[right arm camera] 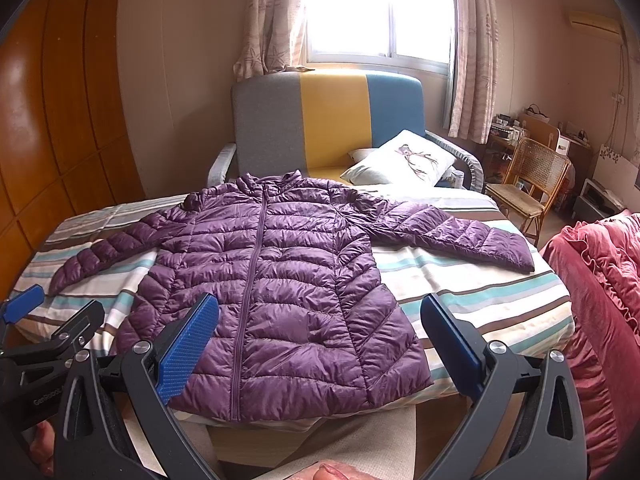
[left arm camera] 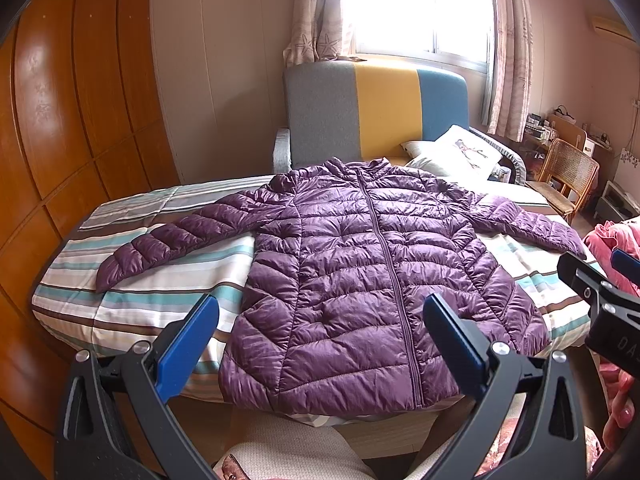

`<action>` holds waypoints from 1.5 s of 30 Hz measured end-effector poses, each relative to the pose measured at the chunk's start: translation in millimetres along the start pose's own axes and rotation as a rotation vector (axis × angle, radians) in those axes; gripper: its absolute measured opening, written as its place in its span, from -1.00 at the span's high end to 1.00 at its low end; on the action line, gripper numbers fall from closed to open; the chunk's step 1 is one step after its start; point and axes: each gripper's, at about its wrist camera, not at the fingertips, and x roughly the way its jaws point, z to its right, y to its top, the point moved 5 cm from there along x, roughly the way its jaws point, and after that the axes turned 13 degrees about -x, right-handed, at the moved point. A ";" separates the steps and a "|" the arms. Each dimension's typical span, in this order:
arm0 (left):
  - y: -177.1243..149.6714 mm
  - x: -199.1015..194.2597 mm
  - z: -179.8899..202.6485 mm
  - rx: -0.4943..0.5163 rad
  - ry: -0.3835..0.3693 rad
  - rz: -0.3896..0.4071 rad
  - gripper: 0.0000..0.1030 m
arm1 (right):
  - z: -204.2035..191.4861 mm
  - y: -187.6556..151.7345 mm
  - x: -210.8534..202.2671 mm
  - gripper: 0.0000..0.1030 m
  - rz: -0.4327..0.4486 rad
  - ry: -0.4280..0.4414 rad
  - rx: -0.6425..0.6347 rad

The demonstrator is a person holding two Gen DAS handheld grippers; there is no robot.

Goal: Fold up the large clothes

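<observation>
A purple quilted puffer jacket lies flat, front up and zipped, on a striped bed, sleeves spread to both sides. It also shows in the right wrist view. My left gripper is open and empty, held above the jacket's hem at the bed's near edge. My right gripper is open and empty, over the hem's right part. The right gripper shows at the left view's right edge; the left gripper shows at the right view's left edge.
A grey, yellow and blue sofa with a white pillow stands behind the bed. A wooden wardrobe lines the left. A pink ruffled blanket lies right of the bed. A wicker chair stands at the back right.
</observation>
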 end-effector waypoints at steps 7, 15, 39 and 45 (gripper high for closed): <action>-1.5 0.7 -0.6 0.000 0.001 -0.004 -0.97 | -0.3 0.6 0.2 -0.94 -0.001 0.001 -0.001; -1.7 1.2 -0.9 -0.002 0.003 -0.006 -0.97 | -0.3 -0.1 0.8 -0.94 -0.003 0.001 0.000; 1.1 57.4 9.5 0.001 -0.011 -0.158 -0.97 | 51.0 -2.5 63.3 -0.94 -0.004 0.149 0.172; 6.9 114.7 3.4 -0.027 0.033 -0.203 -0.97 | 106.1 -27.5 142.4 -0.94 -0.183 0.013 0.185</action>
